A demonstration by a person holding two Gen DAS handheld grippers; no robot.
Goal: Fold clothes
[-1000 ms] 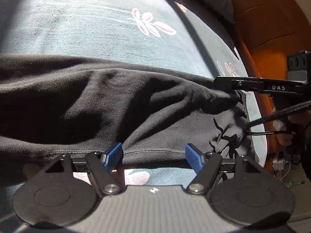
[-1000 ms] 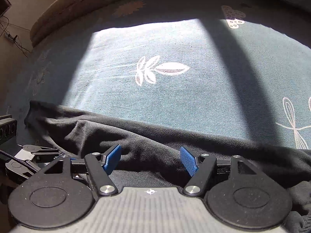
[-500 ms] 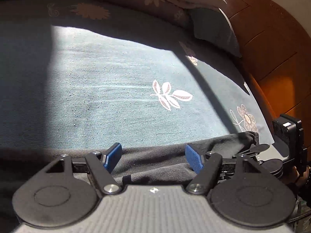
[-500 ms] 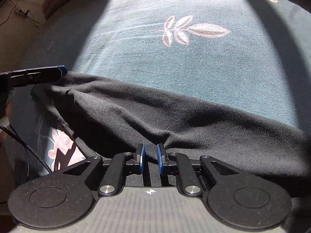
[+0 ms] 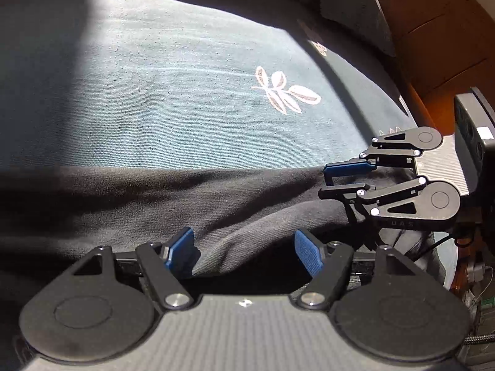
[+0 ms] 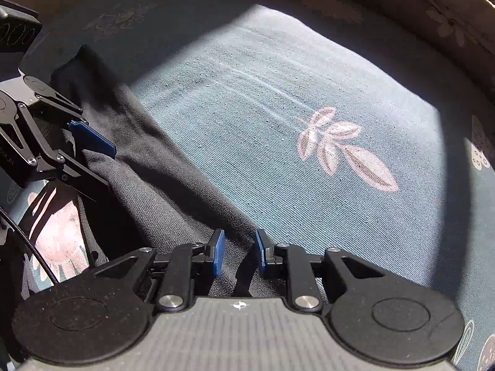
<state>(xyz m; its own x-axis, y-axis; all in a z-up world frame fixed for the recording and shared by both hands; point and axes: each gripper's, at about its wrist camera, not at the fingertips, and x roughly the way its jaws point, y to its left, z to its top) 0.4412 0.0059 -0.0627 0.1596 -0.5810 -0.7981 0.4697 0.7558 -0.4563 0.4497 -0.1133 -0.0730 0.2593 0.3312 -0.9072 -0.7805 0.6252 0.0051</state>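
A black garment (image 5: 130, 198) lies rumpled across the near part of a blue-green bedspread (image 5: 173, 99) printed with a pale leaf sprig (image 5: 284, 92). The left gripper (image 5: 244, 252) hangs over it with jaws spread wide, released. The right gripper (image 6: 236, 255) has jaws that have just been opening — a fold of the black cloth sits between them, pads apart from it.

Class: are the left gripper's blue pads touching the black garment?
Cannot tell. In the left wrist view the left gripper stands wide over the black garment; pad contact is unclear.
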